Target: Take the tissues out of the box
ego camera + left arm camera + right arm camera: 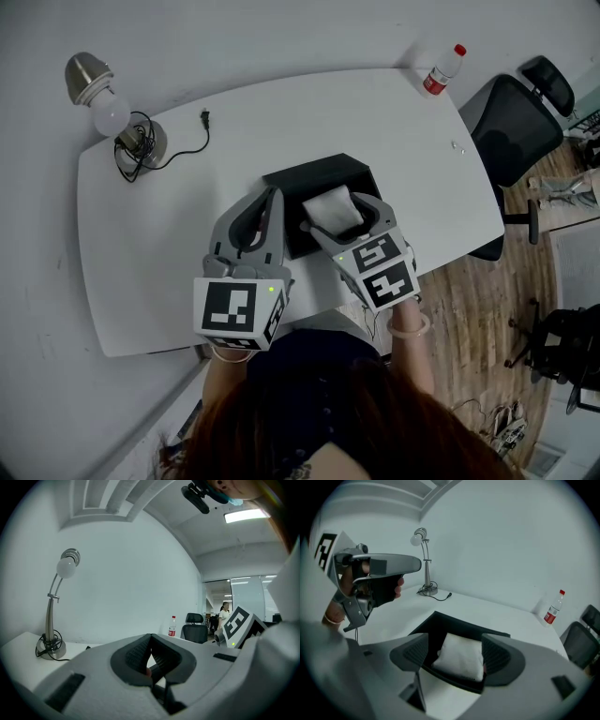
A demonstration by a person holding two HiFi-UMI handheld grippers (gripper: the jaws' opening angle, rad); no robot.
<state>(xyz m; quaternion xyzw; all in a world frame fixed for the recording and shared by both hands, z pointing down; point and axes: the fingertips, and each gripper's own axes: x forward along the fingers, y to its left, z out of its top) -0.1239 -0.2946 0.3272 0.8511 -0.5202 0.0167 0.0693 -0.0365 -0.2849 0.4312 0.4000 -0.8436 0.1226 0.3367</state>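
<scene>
Your right hand-held gripper (454,644) hangs wide open and empty, jaws either side of the white tissues (461,660) sitting in the black box (454,625) on the tabletop (501,616), so a shallow pinch could tear off top sheets, or the box may lift too

A desk lamp (112,111) stands on the white table (394,122), far beyond and left of the left gripper (269,199). Its black plug (203,117) lies nearer. A red-capped bottle (443,70) stands beyond and right of the right gripper (337,212), with a black office chair (511,131) farther right.
</scene>
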